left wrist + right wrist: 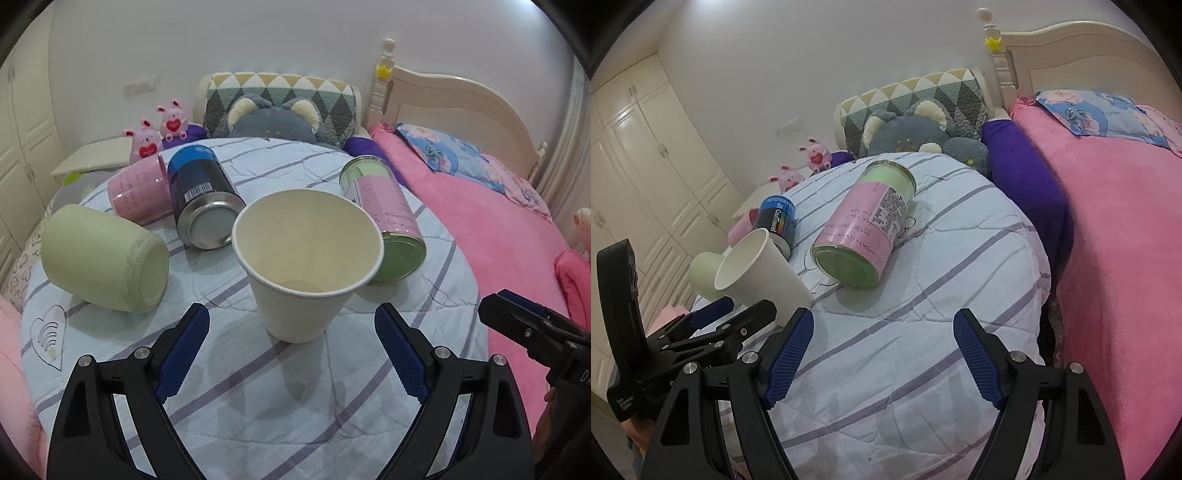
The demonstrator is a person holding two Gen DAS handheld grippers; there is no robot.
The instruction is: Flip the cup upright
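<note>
A white paper cup [306,266] stands upright, mouth up, on the round cushion with the striped quilt cover [258,398]. My left gripper [291,332] is open, its blue pads on either side of the cup's base and just short of it, not touching. The cup also shows at the left of the right wrist view [761,273], with the left gripper [731,314] below it. My right gripper [882,336] is open and empty over the quilt, to the right of the cup. Its tip shows in the left wrist view [517,314].
Lying on the quilt are a green cup [107,258], a pink cup [136,192], a blue can [203,199] and a pink-and-green can [384,221]. A grey plush toy [273,122] and a patterned cushion [280,88] sit behind. A pink bed [498,229] lies right.
</note>
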